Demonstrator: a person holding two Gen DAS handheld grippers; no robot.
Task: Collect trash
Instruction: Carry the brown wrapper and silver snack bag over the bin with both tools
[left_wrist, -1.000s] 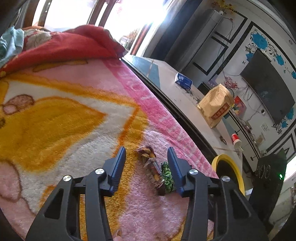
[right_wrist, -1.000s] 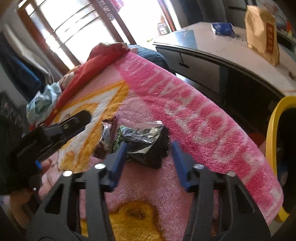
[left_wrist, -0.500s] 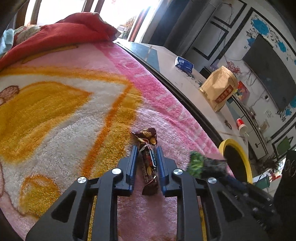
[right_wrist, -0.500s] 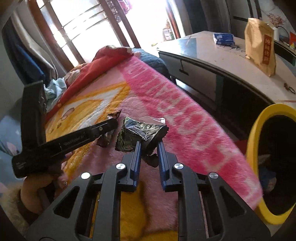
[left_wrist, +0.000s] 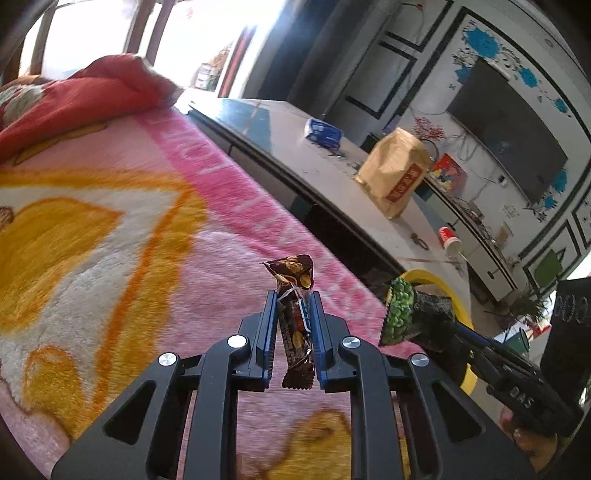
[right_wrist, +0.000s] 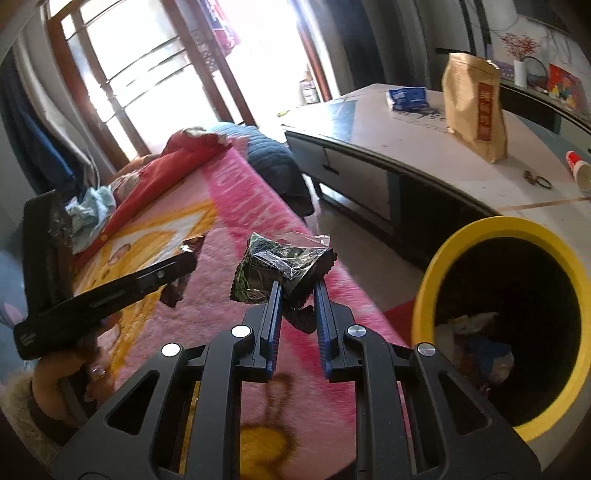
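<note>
Both grippers are loaded and up off the bed. The left gripper has its blue pads clamped on a brown snack wrapper, which stands upright between the fingers, its crimped top poking out above the tips and its lower end hanging down between the arms, clear of the pink and yellow blanket below. Over on the right, the right gripper is pinched onto a crumpled dark green wrapper, the bulk of the packet bunched up above the fingertips with a clear plastic edge catching the light. From the left camera that same green wrapper shows at the tip of the right gripper, held out in front of the yellow rim of the trash bin. From the right camera the yellow trash bin sits just off the blanket's edge, to the right of the held wrapper, its dark inside already holding some crumpled rubbish. The left gripper shows in that view too, brown wrapper dangling at its tip, over the blanket. Behind it all runs a long low cabinet with a tan paper bag, a blue packet and a red and white paper cup on top.
</note>
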